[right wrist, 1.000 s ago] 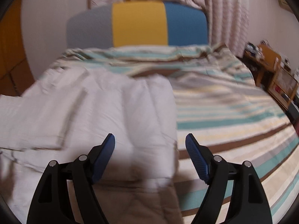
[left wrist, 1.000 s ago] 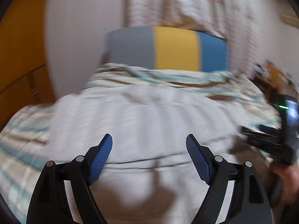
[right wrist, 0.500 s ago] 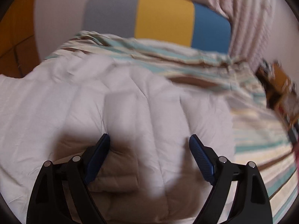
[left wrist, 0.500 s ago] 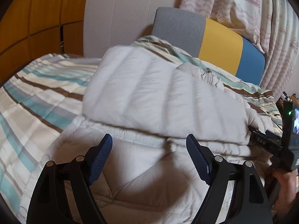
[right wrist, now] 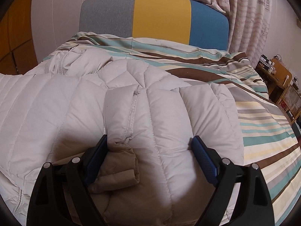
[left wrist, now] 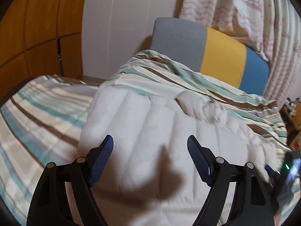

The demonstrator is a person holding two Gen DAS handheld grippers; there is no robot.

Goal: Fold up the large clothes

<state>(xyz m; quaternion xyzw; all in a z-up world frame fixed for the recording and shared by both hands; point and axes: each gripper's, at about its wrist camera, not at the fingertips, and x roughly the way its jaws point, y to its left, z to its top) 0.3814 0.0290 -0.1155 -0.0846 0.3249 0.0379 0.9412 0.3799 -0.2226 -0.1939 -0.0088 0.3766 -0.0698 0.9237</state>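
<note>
A cream quilted puffer jacket [right wrist: 160, 116] lies on the striped bed, one side folded over its middle; it also shows blurred in the left wrist view [left wrist: 160, 131]. A tan cuff or lining piece [right wrist: 116, 167] lies by my right gripper's left finger. My right gripper [right wrist: 150, 150] is open, its jaws either side of the folded padded part, low over it. My left gripper [left wrist: 150, 150] is open and empty just above the jacket's left part. The right gripper's body [left wrist: 289, 171] shows at the left view's right edge.
The striped bedspread [right wrist: 263, 124] covers the bed around the jacket. A grey, yellow and blue headboard [right wrist: 160, 17] stands at the far end. Curtains [left wrist: 244, 9] hang behind. Wooden wardrobe doors [left wrist: 37, 28] are on the left, wooden shelves [right wrist: 278, 86] on the right.
Both grippers stayed open. The left gripper swung left and settled lower over the jacket. The right gripper moved left from the jacket's edge onto the folded part and came closer.
</note>
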